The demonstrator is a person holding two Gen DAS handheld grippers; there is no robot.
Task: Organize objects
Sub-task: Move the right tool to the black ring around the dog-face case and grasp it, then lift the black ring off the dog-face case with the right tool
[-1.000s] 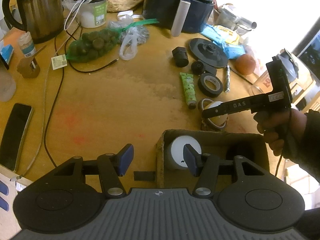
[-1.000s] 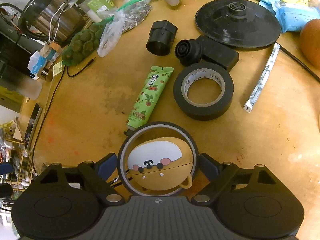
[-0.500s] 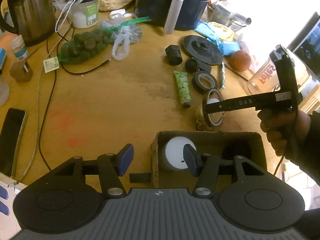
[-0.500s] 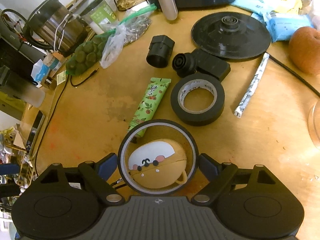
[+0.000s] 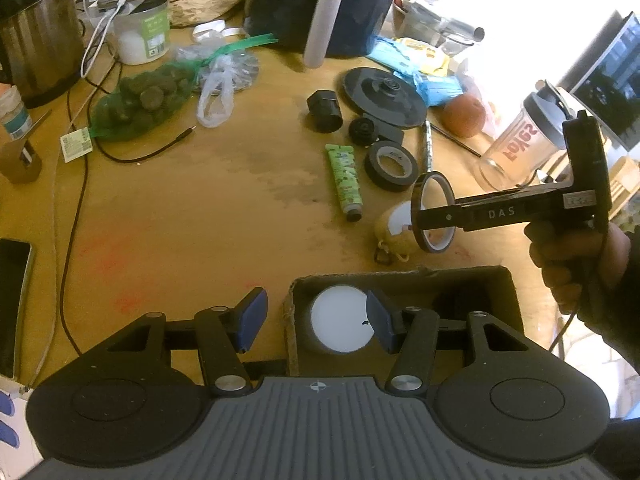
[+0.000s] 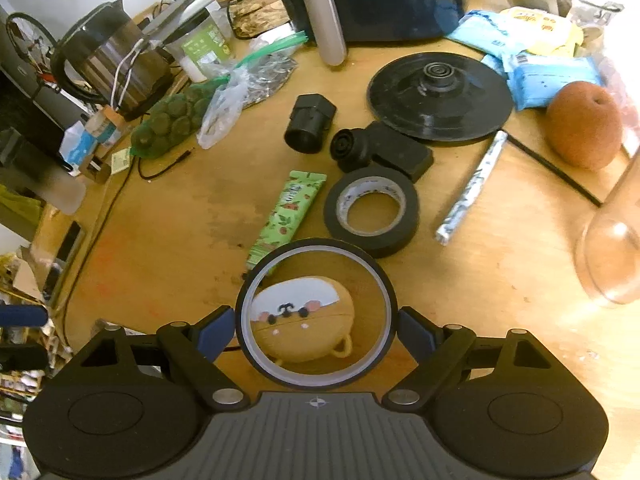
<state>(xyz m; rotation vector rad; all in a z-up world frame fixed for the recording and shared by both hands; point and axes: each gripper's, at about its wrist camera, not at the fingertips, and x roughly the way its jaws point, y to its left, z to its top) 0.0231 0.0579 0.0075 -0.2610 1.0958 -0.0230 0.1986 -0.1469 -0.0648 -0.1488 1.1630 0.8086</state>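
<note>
Tape ring (image 6: 316, 314) clamped in right gripper (image 6: 316, 330), angled down above table; left gripper (image 5: 312, 320) open, empty.

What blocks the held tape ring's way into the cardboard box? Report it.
Nothing visible does. The right gripper holds the thin tape ring in the air just beyond the cardboard box, whose open middle is free beside the white lidded container.

A worn wooden table (image 6: 168, 216) carries a cardboard box (image 5: 496, 280), a green tube (image 6: 286, 210), a black tape roll (image 6: 370, 210), a round black kettle base (image 6: 440, 96), a brown fruit (image 6: 584, 124), a steel kettle (image 6: 116, 60) and a netted bag of green fruit (image 6: 168, 124).
</note>
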